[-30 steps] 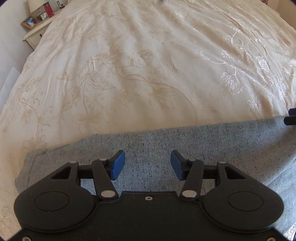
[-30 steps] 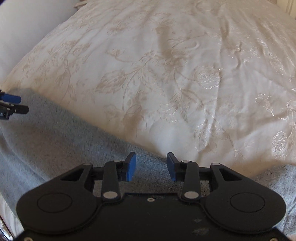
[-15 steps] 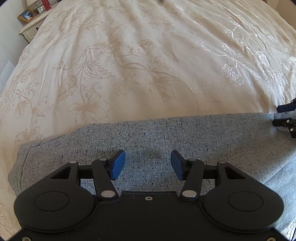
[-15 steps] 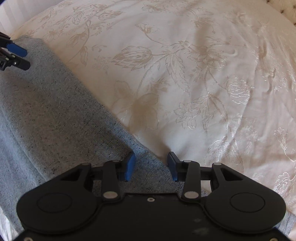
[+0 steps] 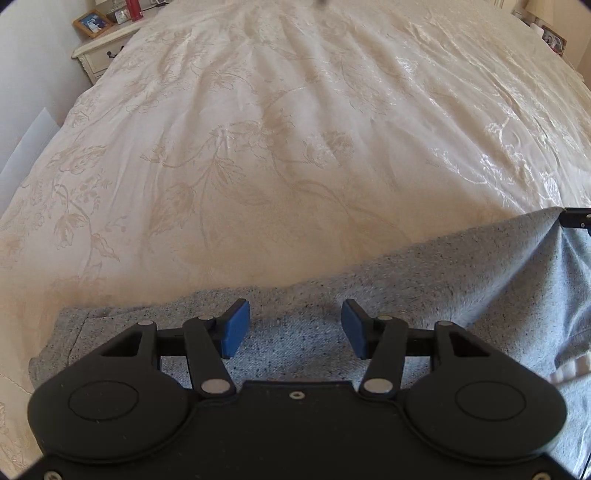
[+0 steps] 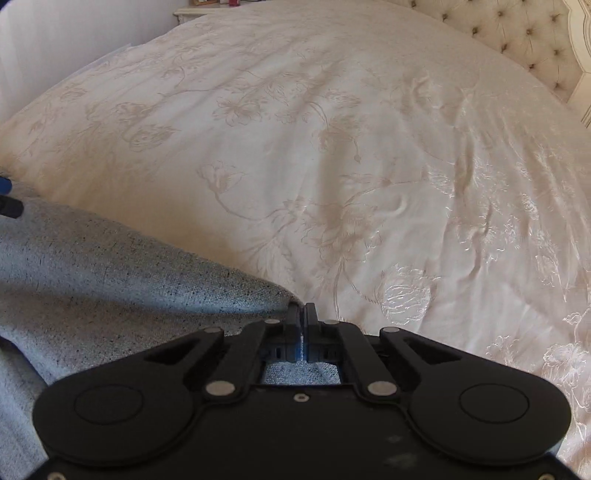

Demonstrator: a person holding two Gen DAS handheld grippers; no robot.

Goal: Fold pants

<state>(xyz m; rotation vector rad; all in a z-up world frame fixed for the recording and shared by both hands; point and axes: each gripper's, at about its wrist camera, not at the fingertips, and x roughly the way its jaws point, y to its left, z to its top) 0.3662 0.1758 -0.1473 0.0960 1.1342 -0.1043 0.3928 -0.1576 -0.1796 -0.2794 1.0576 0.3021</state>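
Observation:
Grey speckled pants (image 5: 406, 280) lie across the near side of a bed. My left gripper (image 5: 293, 317) hovers over their near edge, its blue pads (image 5: 234, 328) wide apart with only flat fabric below them. My right gripper (image 6: 301, 310) is shut on the far edge of the pants (image 6: 110, 266), its two fingers pressed together on the cloth. In the left wrist view the right gripper (image 5: 576, 218) shows at the right border, with a corner of the fabric drawn up to it in a peak. The left gripper (image 6: 7, 199) peeks in at the left border of the right wrist view.
A cream floral bedspread (image 5: 295, 129) covers the bed beyond the pants. A white nightstand (image 5: 103, 51) with a photo frame (image 5: 92, 22) stands at the far left. A tufted headboard (image 6: 524, 33) rises at the far right.
The right gripper's jaws went from open to shut on the pants' edge, and the fabric there now rises in a peak. Both views have swung over the bed.

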